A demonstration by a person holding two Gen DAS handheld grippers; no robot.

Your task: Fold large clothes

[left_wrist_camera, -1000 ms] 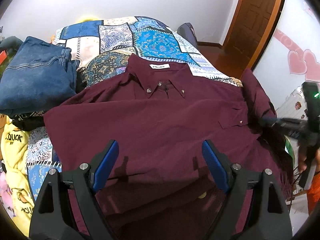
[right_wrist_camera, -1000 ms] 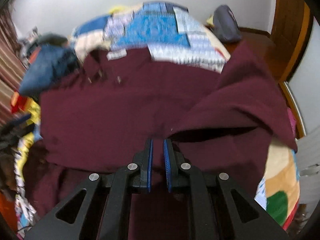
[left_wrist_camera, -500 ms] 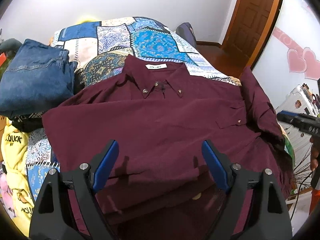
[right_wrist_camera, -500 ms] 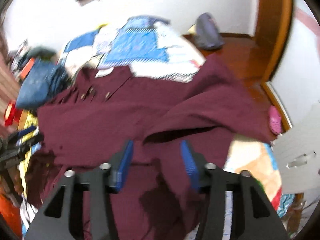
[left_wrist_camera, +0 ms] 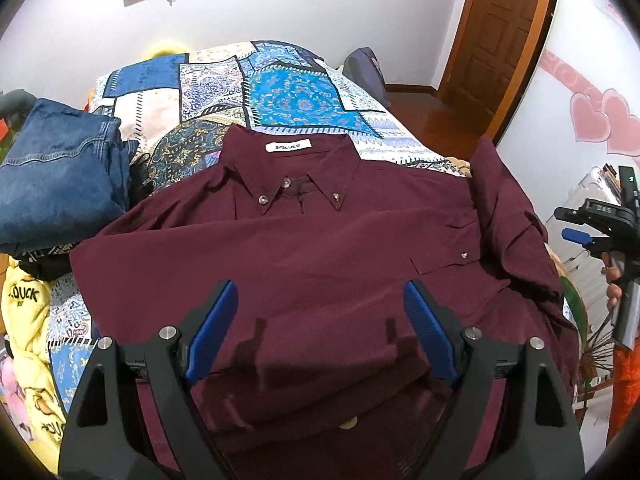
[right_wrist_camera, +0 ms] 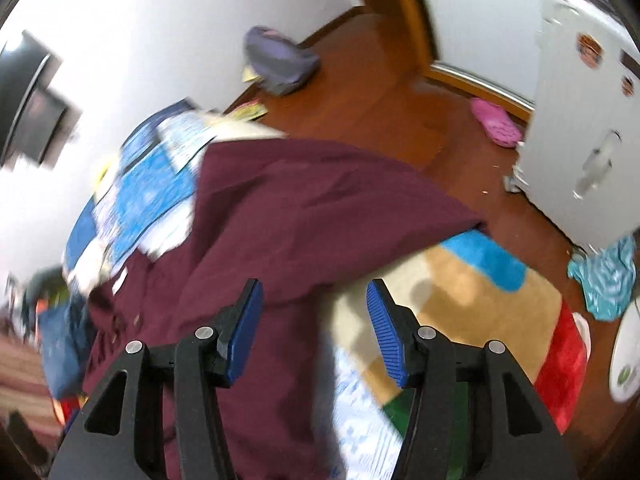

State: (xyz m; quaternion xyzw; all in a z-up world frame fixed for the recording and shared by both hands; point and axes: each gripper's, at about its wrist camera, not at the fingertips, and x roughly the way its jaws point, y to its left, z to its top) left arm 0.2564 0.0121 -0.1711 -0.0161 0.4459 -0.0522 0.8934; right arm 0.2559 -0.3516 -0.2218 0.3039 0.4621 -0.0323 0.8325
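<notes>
- Shirt [left_wrist_camera: 312, 248], dark maroon with a button-down collar, lay spread face up on the bed [left_wrist_camera: 288, 92], its collar toward the far wall and one side folded in across the chest.
- Left gripper [left_wrist_camera: 320, 324] hung over the shirt's lower half with its blue-padded jaws wide apart; no cloth was between them, and only their shadows fell on the fabric.
- Right gripper [right_wrist_camera: 314, 326] had its jaws parted and empty, held above the shirt's right edge where the sleeve [right_wrist_camera: 328, 200] draped toward the side of the bed.
- Just under the right gripper a blanket [right_wrist_camera: 472, 300] in tan, blue, red and green blocks showed past the edge of the shirt.
- Folded blue jeans [left_wrist_camera: 60, 176] sat at the left of the bed beside the shirt's shoulder, near it but not on it.
- A yellow garment [left_wrist_camera: 28, 332] with printed letters lay below the jeans at the bed's left edge.
- A patchwork bedspread in blue and cream covered the bed beyond the collar.
- Left view alone showed the white neck label [left_wrist_camera: 288, 146], the chest pocket [left_wrist_camera: 444, 258], and the right gripper seen from the side at the frame's right edge with a hand [left_wrist_camera: 614, 276] on its grip.
- Right view, blurred, alone showed the wooden floor [right_wrist_camera: 380, 92], a pink slipper [right_wrist_camera: 496, 122], a grey bag [right_wrist_camera: 280, 60] by the wall and a turquoise cloth [right_wrist_camera: 604, 280] on the floor.
- A brown door [left_wrist_camera: 500, 28] stood past the bed's far right corner in the left view.
</notes>
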